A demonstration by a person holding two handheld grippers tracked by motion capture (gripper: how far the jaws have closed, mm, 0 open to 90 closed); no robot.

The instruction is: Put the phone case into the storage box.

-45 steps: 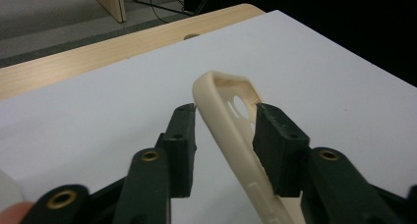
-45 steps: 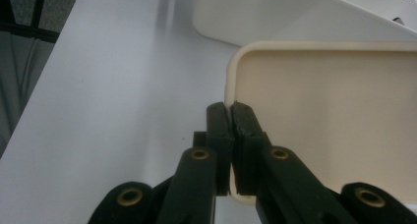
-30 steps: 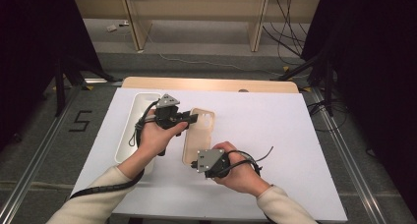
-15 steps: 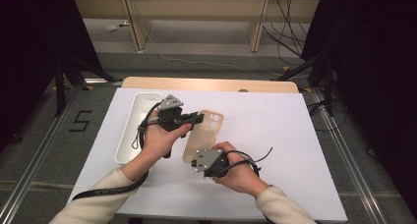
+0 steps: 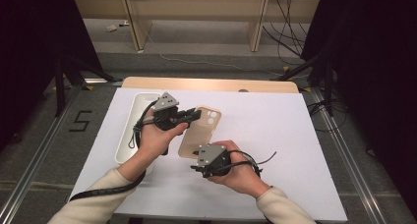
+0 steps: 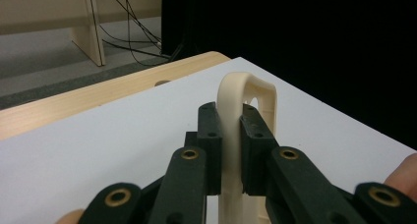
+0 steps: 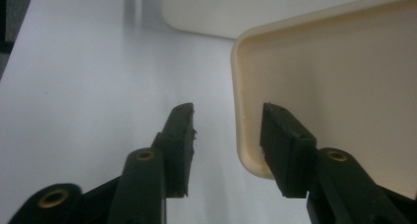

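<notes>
Cream phone case [image 5: 199, 132], smooth rounded plastic, pinched by left gripper [image 6: 230, 135] jaws, right gripper [image 7: 227, 145] jaws just spreading

1. one cream-coloured plastic phone case [image 5: 199, 130] with a cut-out for the camera.
2. one long white plastic tray [image 5: 129, 135] with rounded corners.
3. two black hand-held two-jaw grippers — the left gripper [image 5: 196, 115] and the right gripper [image 5: 194, 167].
4. one white rectangular table top [image 5: 275, 135] — with one pale wooden strip [image 5: 211, 84] along its far edge.
</notes>
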